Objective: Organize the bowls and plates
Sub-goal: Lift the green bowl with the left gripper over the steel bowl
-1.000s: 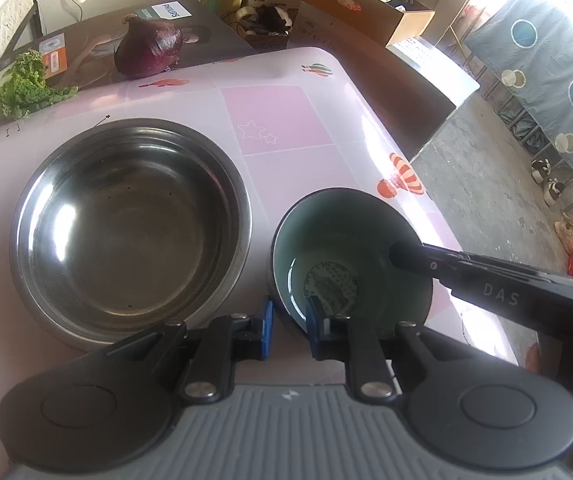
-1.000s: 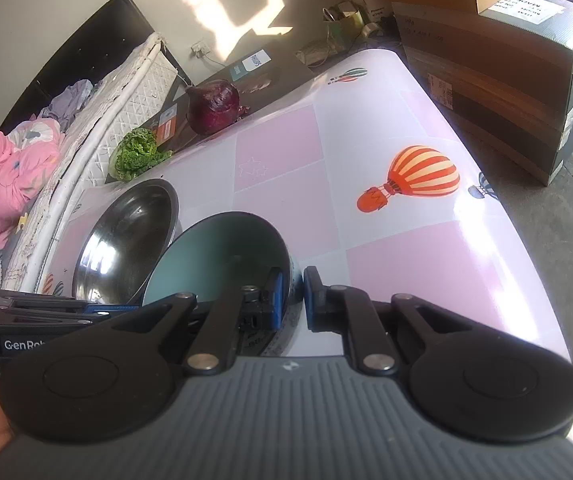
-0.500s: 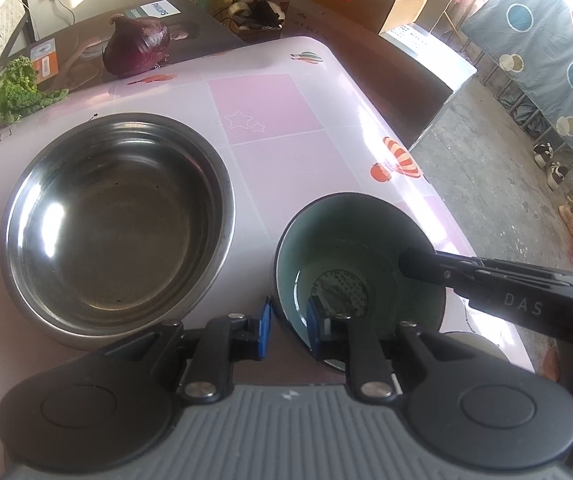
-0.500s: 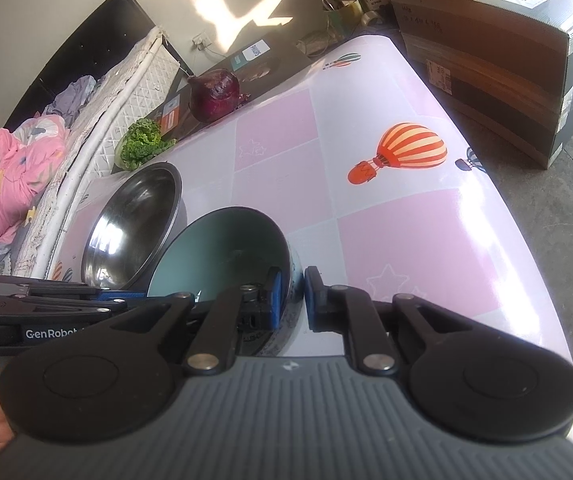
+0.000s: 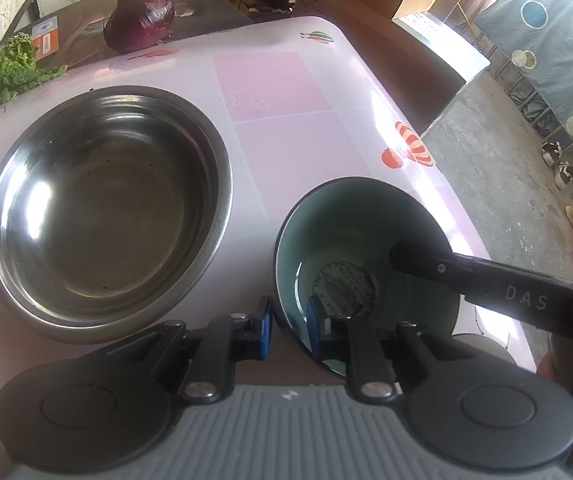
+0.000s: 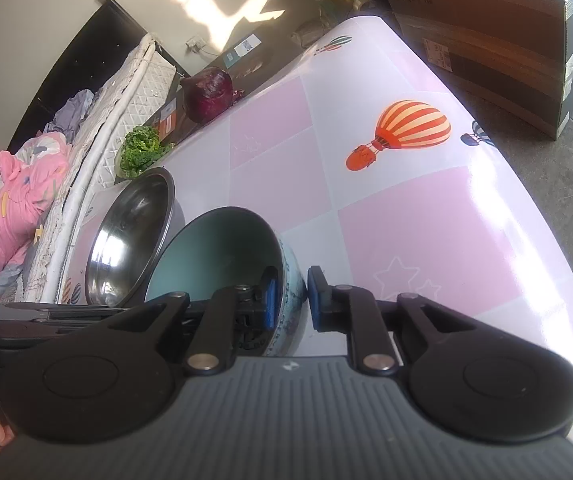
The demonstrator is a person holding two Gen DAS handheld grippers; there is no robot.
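Currently both claws straddle the teal ceramic bowl's rim: left claw apparently clamped, right claw just loosening, pads off. Bowl could tip toward the near-right surface edge.

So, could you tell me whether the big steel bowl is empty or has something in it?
Empty. The left wrist view looks straight into the steel bowl: bare metal with glare and a few dark specks, nothing else inside.

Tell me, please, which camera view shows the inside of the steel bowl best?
The left wrist view: it looks down into the steel bowl, showing its whole rim and bare bottom. The right wrist view shows the bowl edge-on, partly hidden behind the teal bowl.
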